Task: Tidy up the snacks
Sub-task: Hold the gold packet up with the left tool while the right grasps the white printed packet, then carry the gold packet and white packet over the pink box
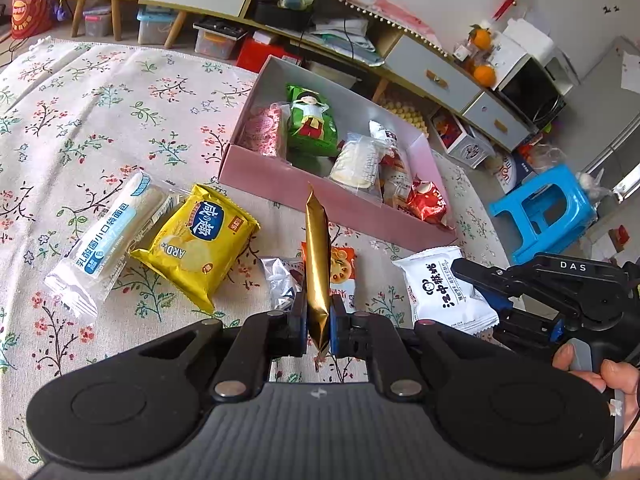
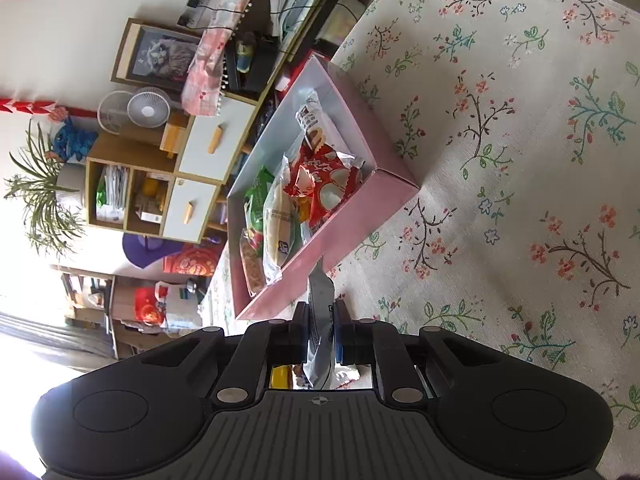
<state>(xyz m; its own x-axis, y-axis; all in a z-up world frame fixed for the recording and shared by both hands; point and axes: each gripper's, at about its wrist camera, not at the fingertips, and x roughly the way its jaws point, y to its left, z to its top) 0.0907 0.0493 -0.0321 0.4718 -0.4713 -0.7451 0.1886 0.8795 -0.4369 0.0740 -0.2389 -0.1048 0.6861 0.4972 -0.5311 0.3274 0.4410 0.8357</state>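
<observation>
Left gripper jaws clamping one gold packet, right gripper jaws one white packet; one pink box.

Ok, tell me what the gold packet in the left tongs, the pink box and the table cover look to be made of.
Gold packet: metallised foil film, glossy, with bright streaks and crimped ends.
Pink box: likely thin cardboard, matte pink outside and pale inside, with flat folded walls.
Table cover: woven cloth, matte, floral-printed, with soft wrinkles.
</observation>
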